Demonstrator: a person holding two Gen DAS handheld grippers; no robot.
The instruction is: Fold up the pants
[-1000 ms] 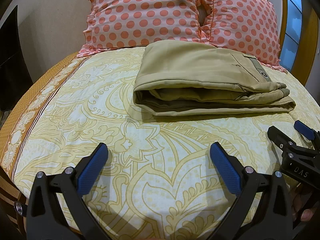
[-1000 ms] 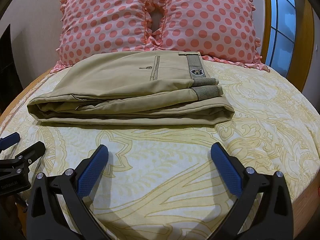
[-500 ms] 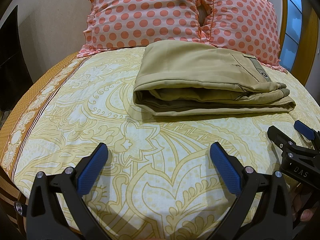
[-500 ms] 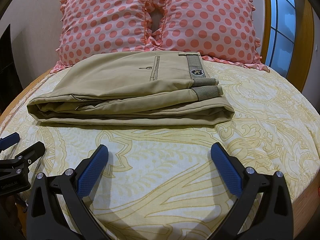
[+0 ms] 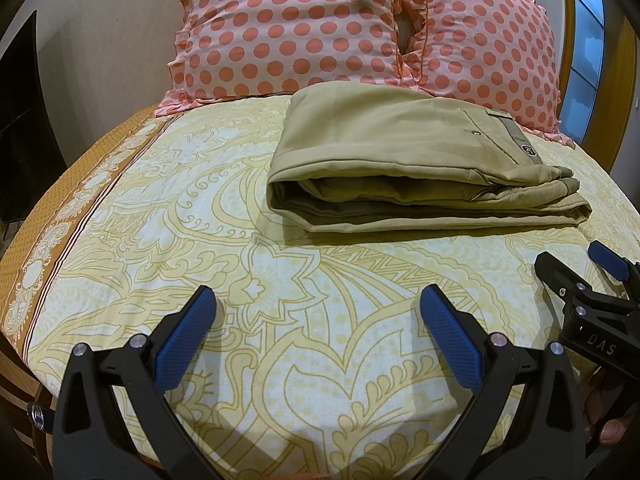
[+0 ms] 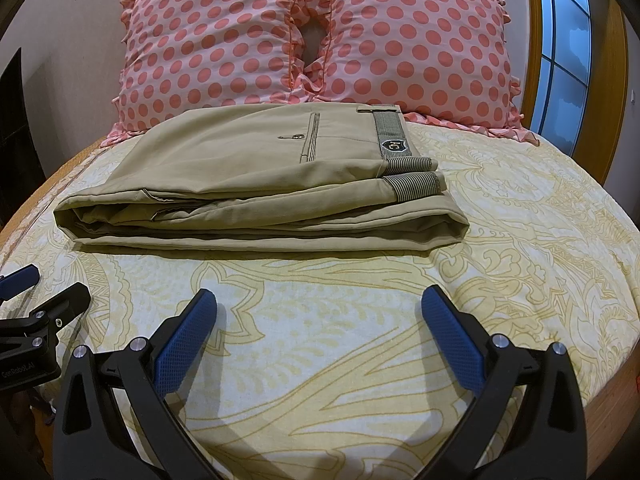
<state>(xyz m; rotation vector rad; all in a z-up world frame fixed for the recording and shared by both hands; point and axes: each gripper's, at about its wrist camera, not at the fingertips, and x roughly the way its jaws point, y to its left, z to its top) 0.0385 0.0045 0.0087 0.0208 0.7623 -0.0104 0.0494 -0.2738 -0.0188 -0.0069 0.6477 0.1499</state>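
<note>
- Both tongs I run sit spread wide and hold nothing — left gripper (image 5: 318,312), right gripper (image 6: 319,312).
- Khaki pants (image 6: 256,184) lie folded in a flat stack, well apart from both, beyond their tips.
- Against the pants' far edge lean two polka-dot pillows (image 6: 316,36); under them, the patterned bedsheet (image 6: 520,216).
</note>
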